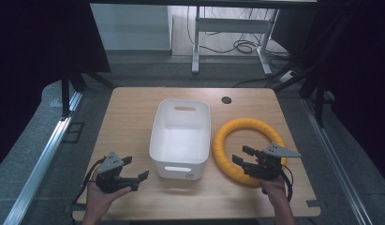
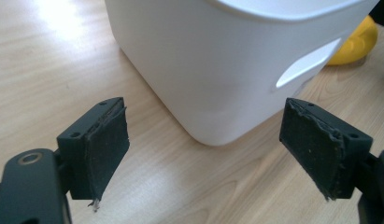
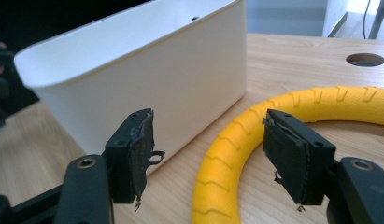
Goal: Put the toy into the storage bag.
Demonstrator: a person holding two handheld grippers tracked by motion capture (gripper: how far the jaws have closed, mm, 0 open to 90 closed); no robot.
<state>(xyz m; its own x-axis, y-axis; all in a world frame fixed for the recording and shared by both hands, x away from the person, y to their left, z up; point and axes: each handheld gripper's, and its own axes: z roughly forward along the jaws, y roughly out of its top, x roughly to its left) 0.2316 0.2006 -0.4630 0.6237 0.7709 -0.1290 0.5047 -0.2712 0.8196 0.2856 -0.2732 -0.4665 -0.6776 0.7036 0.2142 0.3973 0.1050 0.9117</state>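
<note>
Both grippers' fingers (image 3: 138, 154) gape empty, right gripper (image 1: 246, 159) straddling yellow ring (image 1: 227, 136) beside white bin (image 1: 181, 161).

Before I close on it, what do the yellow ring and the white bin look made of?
Yellow ring: probably foam or soft rubber, matte, with moulded ridges across its surface. White bin: looks like rigid plastic, smooth with a slight sheen, thin walls, rounded corners and cut-out handle slots.
</note>
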